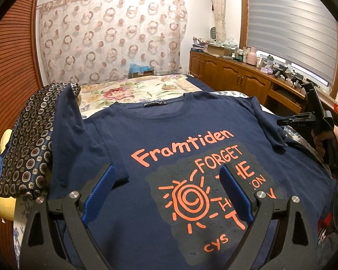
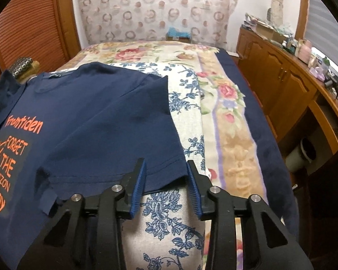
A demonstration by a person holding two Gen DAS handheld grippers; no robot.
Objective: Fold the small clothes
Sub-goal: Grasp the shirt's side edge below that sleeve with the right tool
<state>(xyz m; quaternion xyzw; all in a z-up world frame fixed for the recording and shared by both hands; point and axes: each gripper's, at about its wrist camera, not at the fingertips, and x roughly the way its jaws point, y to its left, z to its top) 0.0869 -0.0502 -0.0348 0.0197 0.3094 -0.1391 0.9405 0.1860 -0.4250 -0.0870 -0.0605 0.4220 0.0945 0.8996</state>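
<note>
A navy T-shirt (image 1: 169, 121) with orange print lies face up on the bed, collar away from me. Its left sleeve drapes up against a patterned cloth. My left gripper (image 1: 166, 173) is open and empty, hovering over the printed chest. My right gripper (image 2: 165, 164) is open at the edge of the shirt's right sleeve (image 2: 160, 157), the sleeve hem lying between the blue pads (image 2: 138, 186), not clamped. The shirt also shows in the right wrist view (image 2: 90, 117). The right gripper's body shows at the right in the left wrist view (image 1: 313, 112).
A dark patterned cloth (image 1: 29, 139) lies folded at the shirt's left over a yellow item (image 1: 2, 204). The bed has a blue-floral sheet (image 2: 169, 225) and a rose blanket (image 2: 225, 117). A wooden cabinet (image 2: 281, 85) with clutter runs along the right. A slatted wooden door (image 1: 11, 74) stands left.
</note>
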